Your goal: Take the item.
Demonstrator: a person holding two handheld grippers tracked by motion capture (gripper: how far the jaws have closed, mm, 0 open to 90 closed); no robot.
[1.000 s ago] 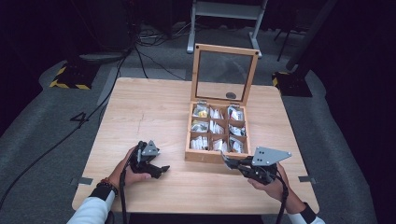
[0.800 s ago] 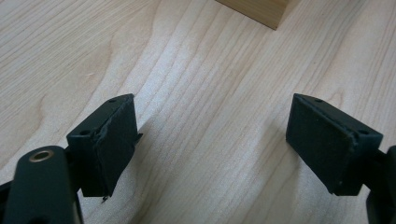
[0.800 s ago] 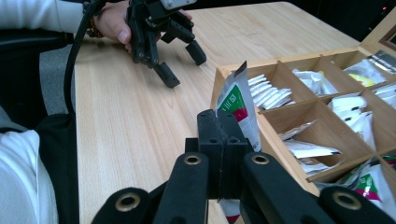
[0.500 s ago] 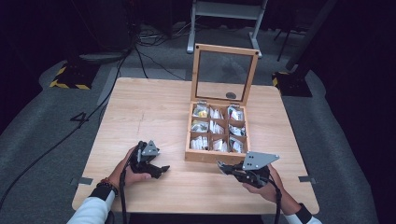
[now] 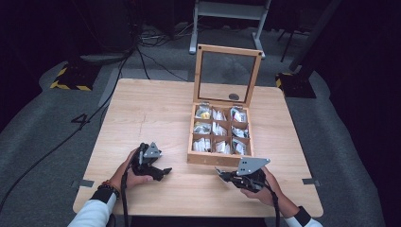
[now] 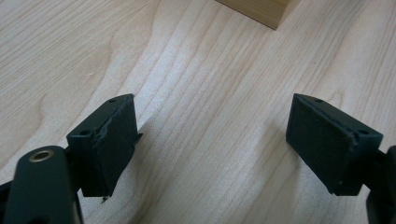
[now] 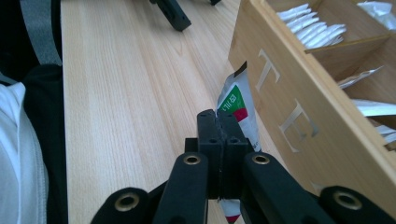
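At seven o'clock on the counter (image 5: 156,118):
Left hand-held gripper (image 5: 158,171): jaws wide apart, nothing between them, low over bare wood
Tea box (image 5: 220,134): at its two o'clock, lid upright, compartments filled with sachets
Right hand-held gripper (image 7: 219,122): at five o'clock, jaws together, clamped on the tea sachet (image 7: 236,105)
Tea sachet: long axis along the jaws, just beside the box's front wall
Key relation: box at the sachet's one o'clock; right hand nearer
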